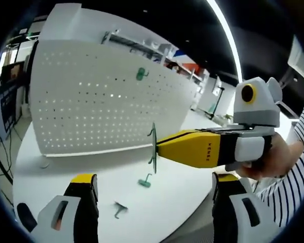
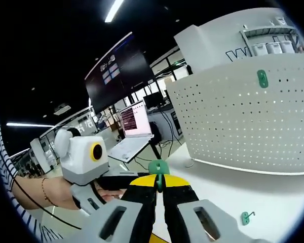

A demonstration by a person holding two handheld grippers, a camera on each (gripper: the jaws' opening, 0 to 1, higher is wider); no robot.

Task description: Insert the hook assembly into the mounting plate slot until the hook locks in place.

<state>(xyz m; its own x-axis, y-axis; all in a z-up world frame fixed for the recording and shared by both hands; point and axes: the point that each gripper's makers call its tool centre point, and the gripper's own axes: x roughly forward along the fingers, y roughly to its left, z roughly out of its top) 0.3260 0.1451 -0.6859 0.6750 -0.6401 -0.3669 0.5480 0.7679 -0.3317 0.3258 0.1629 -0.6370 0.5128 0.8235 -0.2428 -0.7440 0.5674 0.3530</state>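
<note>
A white perforated mounting plate (image 1: 106, 96) (image 2: 243, 116) stands upright on the white table (image 1: 55, 172). One green hook (image 1: 141, 74) (image 2: 262, 78) hangs high on its face. My right gripper (image 2: 159, 186) is shut on another green hook (image 2: 158, 171), held up in the air short of the plate. In the left gripper view it comes in from the right (image 1: 159, 148), the held hook (image 1: 153, 149) edge-on at its yellow tips. My left gripper (image 1: 154, 178) is wide open with nothing between its jaws, low over the table.
Two loose hooks lie on the table before the plate, a green one (image 1: 145, 181) (image 2: 247, 217) and a darker one (image 1: 120, 209). An open laptop (image 2: 134, 126) and desks stand beyond the table edge. A person's hand (image 1: 273, 159) holds the right gripper.
</note>
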